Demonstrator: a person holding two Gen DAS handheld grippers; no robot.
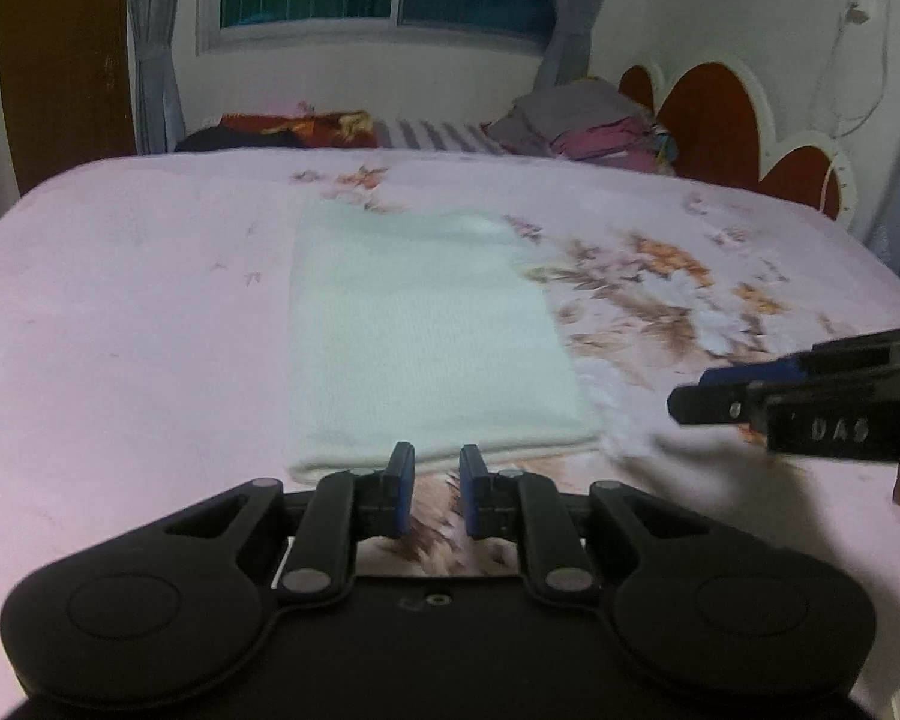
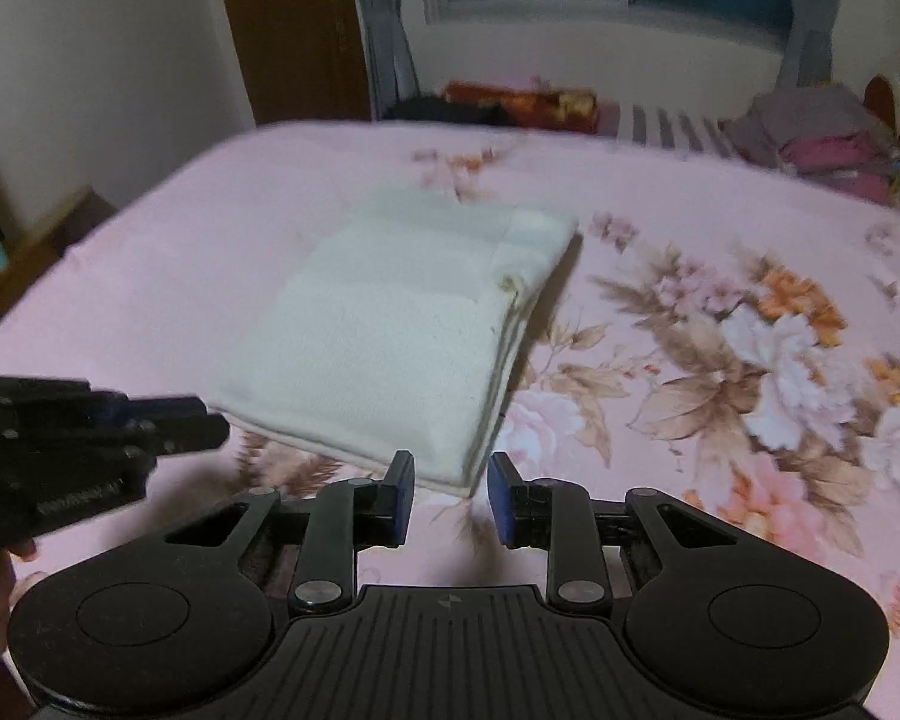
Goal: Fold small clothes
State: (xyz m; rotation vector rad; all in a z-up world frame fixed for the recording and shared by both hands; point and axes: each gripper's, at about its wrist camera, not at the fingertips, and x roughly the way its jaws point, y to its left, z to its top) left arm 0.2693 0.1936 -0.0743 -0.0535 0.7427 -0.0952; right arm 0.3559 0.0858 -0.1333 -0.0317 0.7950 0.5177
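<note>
A: What shows from the left wrist?

B: The left tongs stand a little apart with nothing between them. The folded white cloth lies flat on the pink flowered bed, its near hem just ahead of the tips and stretching away from them. The left pad's tip overlaps that hem in the view; whether it touches I cannot tell.

A: And the other tool there?

B: The right tongs come in from the right side, pointing left, off the cloth's right edge and apart from it. From this side I cannot tell their gap.

A: Now the right wrist.

B: The right tongs are parted to a moderate gap and empty. The cloth lies ahead and slightly left, its near corner just in front of the gap, stacked layers showing along the right edge. The left tongs enter from the left, blurred, beside the cloth's near-left corner. Far ahead, a pile of clothes sits at the bed's far right.
</note>
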